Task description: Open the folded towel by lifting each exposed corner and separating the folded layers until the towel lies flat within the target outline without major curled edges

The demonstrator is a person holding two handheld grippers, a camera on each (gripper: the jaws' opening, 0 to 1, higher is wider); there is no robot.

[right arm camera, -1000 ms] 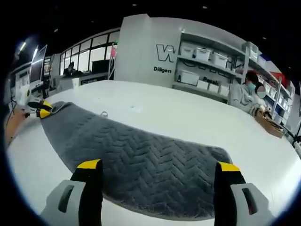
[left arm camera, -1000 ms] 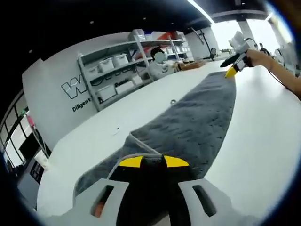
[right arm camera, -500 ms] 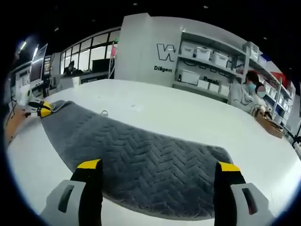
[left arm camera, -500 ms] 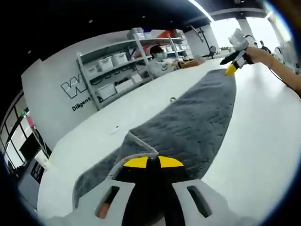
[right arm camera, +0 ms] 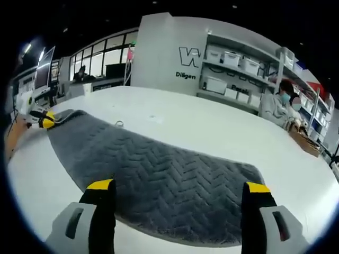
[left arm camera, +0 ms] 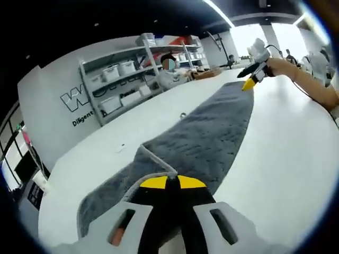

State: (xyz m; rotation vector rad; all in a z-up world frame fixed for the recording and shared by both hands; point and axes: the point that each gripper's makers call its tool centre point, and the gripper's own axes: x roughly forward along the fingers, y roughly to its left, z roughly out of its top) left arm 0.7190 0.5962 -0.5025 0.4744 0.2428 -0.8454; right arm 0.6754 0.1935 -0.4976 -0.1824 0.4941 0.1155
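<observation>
- The white table (right arm camera: 212,132) spreads across both views, with the towel lying on its bare top.
- Behind the table stands a white wall (right arm camera: 164,53) with dark lettering, and beside it a set of shelves (right arm camera: 238,74) holding pale storage bins; a seated person (right arm camera: 278,106) is at the far side of the table.
- The grey towel (right arm camera: 159,180), stitched in a herringbone pattern, lies as one long strip stretched between the two grippers. In the left gripper view its near end is lifted and folded over, showing a pale edge.
- The left gripper (left arm camera: 167,182) has its yellow-tipped jaws pressed together on that near end of the towel (left arm camera: 206,137); it also appears small at the far end of the strip in the right gripper view (right arm camera: 43,123).
- The right gripper (right arm camera: 177,186) has its jaws spread wide, poised over the towel's other end with nothing between them. In the left gripper view it (left arm camera: 249,82) hangs just at the towel's far tip, held by a hand (left arm camera: 278,66).
</observation>
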